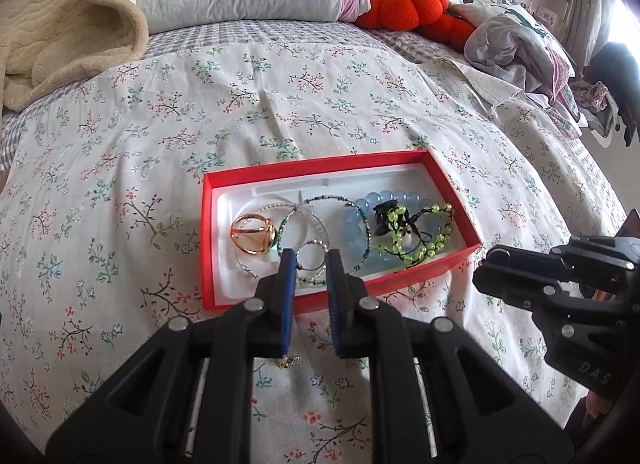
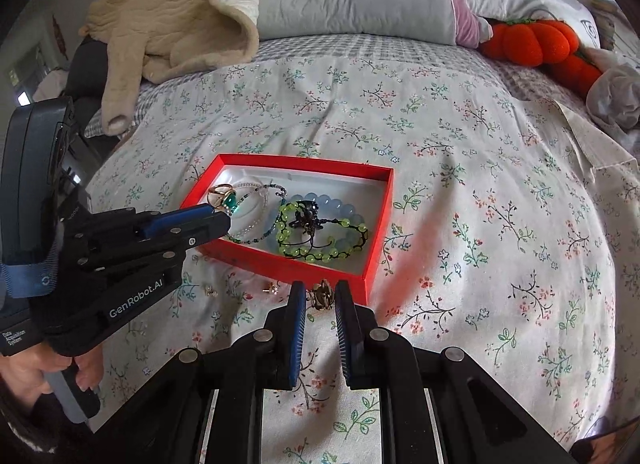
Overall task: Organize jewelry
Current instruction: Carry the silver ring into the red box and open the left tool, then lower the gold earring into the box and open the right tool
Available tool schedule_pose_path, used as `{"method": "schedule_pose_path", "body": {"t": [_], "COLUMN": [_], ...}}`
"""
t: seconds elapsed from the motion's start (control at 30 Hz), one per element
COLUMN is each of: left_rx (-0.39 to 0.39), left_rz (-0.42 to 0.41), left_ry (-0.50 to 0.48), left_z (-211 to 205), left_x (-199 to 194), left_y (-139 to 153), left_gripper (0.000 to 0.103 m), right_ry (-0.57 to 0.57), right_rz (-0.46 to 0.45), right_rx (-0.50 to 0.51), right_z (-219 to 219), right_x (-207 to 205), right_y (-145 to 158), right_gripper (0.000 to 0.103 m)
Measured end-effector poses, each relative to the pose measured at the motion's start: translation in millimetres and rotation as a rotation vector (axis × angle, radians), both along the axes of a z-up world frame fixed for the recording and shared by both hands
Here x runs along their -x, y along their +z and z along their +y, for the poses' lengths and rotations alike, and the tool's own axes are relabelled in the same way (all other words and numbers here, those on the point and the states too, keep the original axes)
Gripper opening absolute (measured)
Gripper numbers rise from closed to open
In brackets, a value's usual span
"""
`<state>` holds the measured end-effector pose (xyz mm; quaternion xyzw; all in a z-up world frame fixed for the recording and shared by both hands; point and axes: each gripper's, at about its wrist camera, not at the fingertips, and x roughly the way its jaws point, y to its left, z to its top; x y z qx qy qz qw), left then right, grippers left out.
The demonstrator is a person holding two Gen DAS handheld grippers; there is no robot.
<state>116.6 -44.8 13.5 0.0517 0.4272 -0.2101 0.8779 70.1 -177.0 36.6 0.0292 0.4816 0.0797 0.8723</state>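
A bed (image 1: 320,103) under a floral sheet carries an open red box (image 2: 376,232) holding a blue bead bracelet (image 1: 372,207), a green bead bracelet (image 2: 320,252), thin beaded strands (image 1: 316,219) and a gold ring (image 1: 252,234). The left gripper (image 1: 311,264) hangs over the box's near edge, fingers apart and holding nothing. The right gripper (image 2: 320,296), fingers apart, straddles a small gold ornament (image 2: 321,298) on the sheet just outside the box, with two tiny gold earrings (image 2: 272,288) lying nearby.

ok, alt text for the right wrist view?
Open right gripper straddles a small gold piece on the floral bedspread, just outside a red box of bracelets and a ring. The left gripper reaches over the box's left end.
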Motion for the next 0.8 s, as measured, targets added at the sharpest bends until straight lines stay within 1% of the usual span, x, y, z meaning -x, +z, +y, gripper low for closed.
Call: {"method": "schedule_pose_path", "body": {"t": [0.17, 0.27, 0.33, 0.43, 0.47, 0.53, 0.63, 0.8], "left_rx": [-0.016, -0.022, -0.031, -0.045, -0.049, -0.055, -0.069, -0.088], "left_rz": [-0.012, -0.011, -0.018, -0.031, -0.032, -0.029, -0.030, -0.021], "left_ry": [-0.005, -0.008, -0.010, -0.009, -0.005, 0.005, 0.019, 0.042], "left_z": [-5, -5, -5, -1, 2, 7, 15, 25], "left_x": [-2, 0, 3, 9, 10, 13, 17, 18], "left_y": [-2, 0, 2, 7, 8, 11, 13, 11], "left_gripper": [0.018, 0.024, 0.030, 0.036, 0.037, 0.044, 0.050, 0.055], "right_ry": [-0.004, -0.005, -0.008, -0.015, -0.019, -0.027, -0.038, -0.060], "right_rz": [-0.004, -0.005, -0.005, -0.008, -0.010, -0.016, -0.027, -0.030], "right_rx": [-0.002, -0.002, -0.004, -0.009, -0.011, -0.013, -0.008, -0.008], "right_z": [-3, -3, -4, -6, -6, -7, -6, -3], "right_x": [-3, -4, -6, -10, -13, -19, -27, -45], "right_y": [-1, -1, -1, 0, 1, 2, 3, 1], "right_gripper": [0.015, 0.015, 0.015, 0.015, 0.015, 0.015, 0.015, 0.015]}}
